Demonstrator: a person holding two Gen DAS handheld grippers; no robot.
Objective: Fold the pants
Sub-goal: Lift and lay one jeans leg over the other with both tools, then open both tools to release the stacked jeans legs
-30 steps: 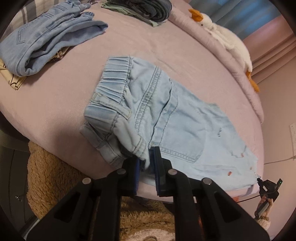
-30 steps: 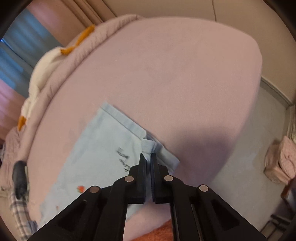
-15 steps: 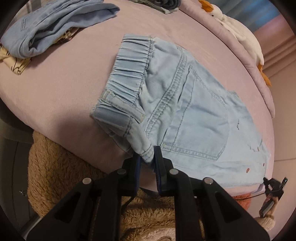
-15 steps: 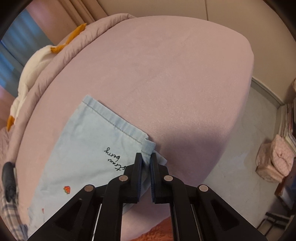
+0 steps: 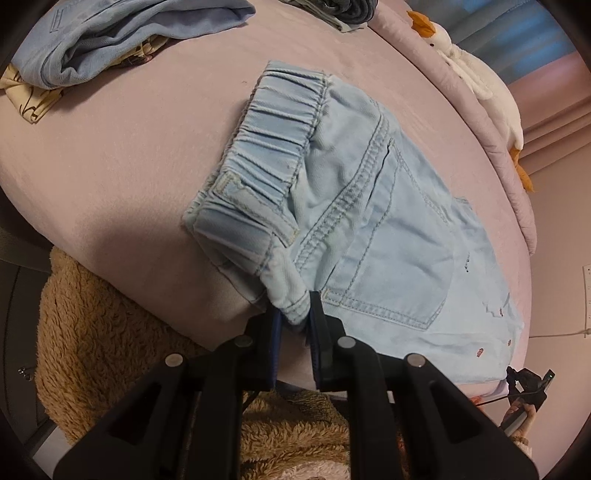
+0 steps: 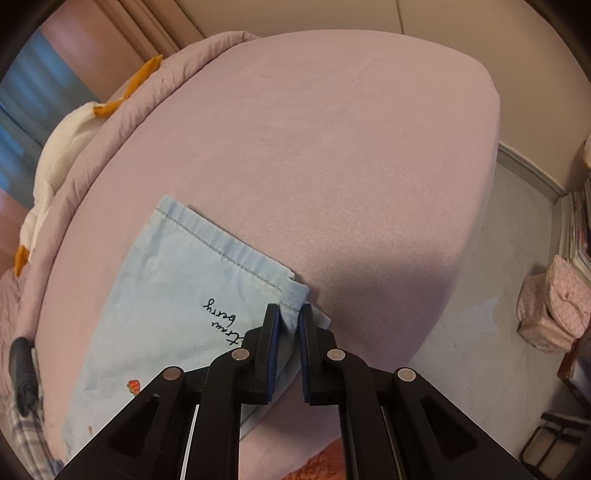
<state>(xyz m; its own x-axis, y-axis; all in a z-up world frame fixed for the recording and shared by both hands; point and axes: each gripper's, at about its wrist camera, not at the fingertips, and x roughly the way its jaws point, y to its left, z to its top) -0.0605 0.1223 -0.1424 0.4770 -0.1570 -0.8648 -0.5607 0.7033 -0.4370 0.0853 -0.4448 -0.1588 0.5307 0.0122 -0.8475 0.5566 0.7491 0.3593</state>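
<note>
Pants: I am seeing the light blue denim pants (image 5: 373,221) lying flat on the pink bed (image 5: 122,155), folded lengthwise, back pocket facing up, near the bed's front edge.
Waistband end: the elastic waistband (image 5: 273,158) is lying toward the left in the left wrist view, its near corner bunching up into my left tool.
Left gripper: I am holding the left gripper (image 5: 295,325) clamped on the waistband corner; the pads are pressing the denim just over the bed's edge.
Hem end: in the right wrist view the stitched leg hem (image 6: 221,251) is running across the bedcover, with black script lettering (image 6: 225,325) and a small red strawberry patch (image 6: 133,386) showing on the leg.
Right gripper: I am holding the right gripper (image 6: 289,325) closed on the near hem corner, cloth pinched between the pads.
Surroundings: other folded jeans (image 5: 122,33) are sitting at the far left of the bed, well apart from the pants; a white plush duck (image 5: 476,74) is lying along the far edge; a tan fleecy rug (image 5: 110,354) is showing below the bed.
</note>
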